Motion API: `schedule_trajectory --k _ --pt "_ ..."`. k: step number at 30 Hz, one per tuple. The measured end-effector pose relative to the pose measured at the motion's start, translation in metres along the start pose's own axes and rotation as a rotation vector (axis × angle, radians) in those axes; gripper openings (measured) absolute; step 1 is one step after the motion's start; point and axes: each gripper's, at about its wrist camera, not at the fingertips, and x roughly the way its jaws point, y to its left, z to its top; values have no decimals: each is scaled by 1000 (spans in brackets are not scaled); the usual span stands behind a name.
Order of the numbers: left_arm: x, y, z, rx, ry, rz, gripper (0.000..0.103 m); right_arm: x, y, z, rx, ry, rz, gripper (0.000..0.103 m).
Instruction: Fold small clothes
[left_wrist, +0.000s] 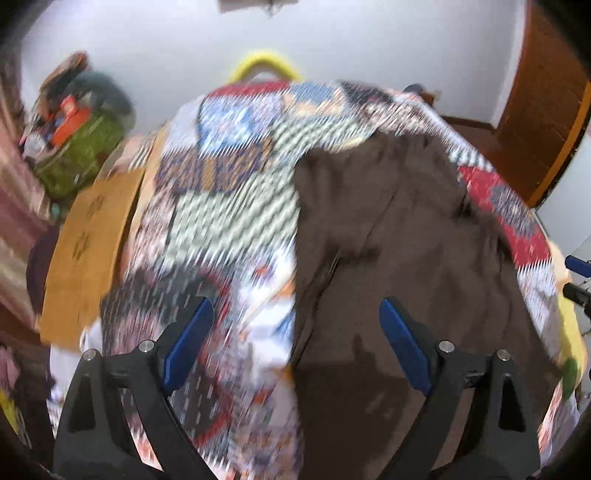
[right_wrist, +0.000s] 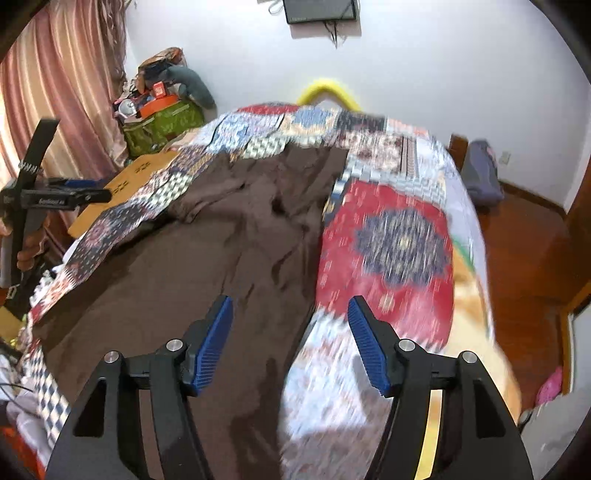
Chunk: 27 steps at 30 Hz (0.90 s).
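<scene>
My left gripper (left_wrist: 295, 314) is spread wide with nothing between its blue pads (left_wrist: 404, 343), hanging above the left edge of the brown garment (left_wrist: 399, 229). My right gripper (right_wrist: 290, 310) is spread too, empty, over the garment's right edge where it meets the patchwork bedspread (right_wrist: 388, 240). The garment lies rumpled across the bedspread (both views are blurred). Only the right view shows the whole cloth (right_wrist: 229, 240) reaching toward the far end of the bed, plus my left gripper's body (right_wrist: 55, 197) off to the side and a dark screen (right_wrist: 321, 11) on the wall. Bare bedspread lies on both sides of the garment; a wooden board (left_wrist: 85, 251) borders the bed's left edge, wooden floor (right_wrist: 524, 251) the right.
</scene>
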Motion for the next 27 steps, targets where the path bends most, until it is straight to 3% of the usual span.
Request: schedule_trajectory --k 5,10,12,16,18,19,21,27 --pt "10 26 -67 -92 127 -34 92 10 6 -40 40 95 45 61" --pt "17 26 -113 -137 191 -90 91 21 13 -70 63 157 70 61" --pt "15 25 -123 -162 183 -133 80 27 14 -75 89 173 88 58" --pt "8 21 -130 -188 177 -245 53 30 15 -77 136 161 151 32" --pt "3 16 -132 -168 165 -275 27 31 15 -75 143 163 175 17" --pt "0 13 -132 -157 162 -285 20 31 16 -73 140 164 180 8" --pt "-2 10 -131 -145 160 -290 3 34 21 -71 121 163 176 6" --pt "-15 15 -101 -125 74 -247 2 22 29 -58 76 102 167 4"
